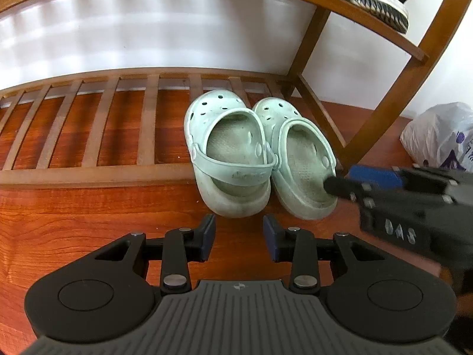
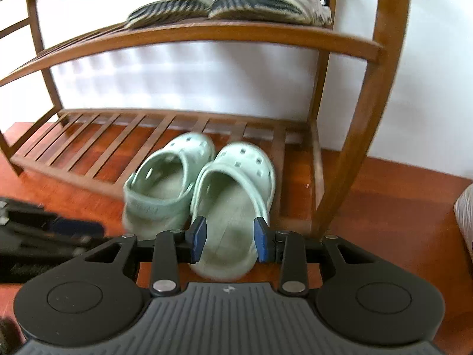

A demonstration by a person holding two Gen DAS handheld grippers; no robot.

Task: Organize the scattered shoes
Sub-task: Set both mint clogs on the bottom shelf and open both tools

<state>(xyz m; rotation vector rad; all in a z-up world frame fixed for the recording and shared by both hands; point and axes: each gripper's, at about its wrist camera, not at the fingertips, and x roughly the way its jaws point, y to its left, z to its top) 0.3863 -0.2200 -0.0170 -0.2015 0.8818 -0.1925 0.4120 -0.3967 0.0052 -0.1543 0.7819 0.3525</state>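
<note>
**Clogs paired at rack, half on bottom shelf**

Wood floor, white wall, wooden rack with sneakers on the upper shelf. Two mint clogs sit side by side, touching, centre frame: left clog, right clog. Toes are on the slatted bottom shelf, heels overhang onto the floor. Long axes roughly parallel, toes toward the wall, heels toward the cameras.

Left tool: jaws apart, empty, just short of the left clog's heel. Right tool: jaws apart, straddling the right clog's heel, not gripping as far as I can tell.

Risks: pinching the soft heel rim could let it slip or skew the pair; a push may catch the soles on the slats or knock the neighbour.
</note>
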